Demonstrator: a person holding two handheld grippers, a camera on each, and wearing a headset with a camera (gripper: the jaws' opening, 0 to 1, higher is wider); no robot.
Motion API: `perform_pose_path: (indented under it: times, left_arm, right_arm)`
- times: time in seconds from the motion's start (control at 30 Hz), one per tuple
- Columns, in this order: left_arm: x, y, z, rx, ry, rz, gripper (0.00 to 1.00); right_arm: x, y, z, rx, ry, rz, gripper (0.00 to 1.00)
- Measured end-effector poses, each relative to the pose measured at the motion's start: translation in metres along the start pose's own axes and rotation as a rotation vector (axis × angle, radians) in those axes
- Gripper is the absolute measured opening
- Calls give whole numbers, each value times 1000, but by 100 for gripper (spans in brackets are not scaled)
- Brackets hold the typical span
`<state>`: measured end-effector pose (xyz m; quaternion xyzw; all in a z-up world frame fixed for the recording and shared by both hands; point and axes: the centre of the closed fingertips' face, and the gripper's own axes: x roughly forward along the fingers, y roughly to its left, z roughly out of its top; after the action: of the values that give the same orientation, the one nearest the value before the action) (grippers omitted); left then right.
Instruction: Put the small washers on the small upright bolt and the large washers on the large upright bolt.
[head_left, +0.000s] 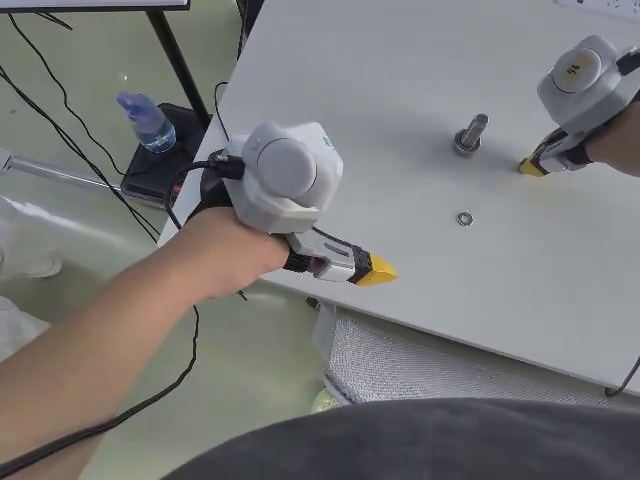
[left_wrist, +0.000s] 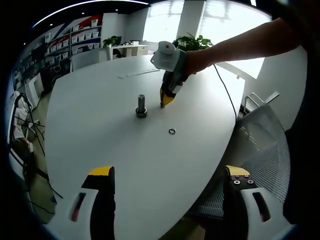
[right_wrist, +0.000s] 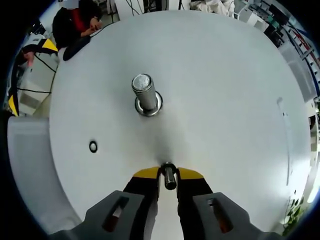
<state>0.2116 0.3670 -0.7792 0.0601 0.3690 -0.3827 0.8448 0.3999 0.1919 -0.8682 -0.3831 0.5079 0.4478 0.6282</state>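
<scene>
A large bolt (head_left: 470, 133) stands upright on the white table (head_left: 400, 80), with a ring at its base (right_wrist: 148, 106). One small washer (head_left: 465, 218) lies flat in front of it, also seen as the washer (left_wrist: 171, 131) and the washer (right_wrist: 93, 146). My right gripper (head_left: 530, 167) touches down just right of the large bolt, shut on a small metal bolt (right_wrist: 169, 177) held upright between its yellow tips. My left gripper (left_wrist: 169, 172) hovers at the table's near edge with its jaws wide open and nothing between them; the left gripper (head_left: 378, 270) is well left of the washer.
The table's near edge (head_left: 450, 335) runs below my left gripper, with a mesh chair (head_left: 400, 365) under it. A water bottle (head_left: 148, 120) and a black box (head_left: 150, 170) with cables sit on the floor at left. A person (right_wrist: 75, 25) sits at the table's far side.
</scene>
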Motion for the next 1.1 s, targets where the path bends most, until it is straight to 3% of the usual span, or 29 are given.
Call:
perform_pose_path:
  times: [0.2,0.57,1.1]
  left_arm:
    - [0,0,0,-3,-1,0,89]
    - [-1,0,3,-2,-8,4,89]
    - [-5,-5,9,12,-21,14,89]
  right_arm:
    - [-1,1,-1,-5,-2,4,23]
    - [-4,6,-1,-17,-3,25,26]
    - [-22,4,-3,-14,-19,3,31]
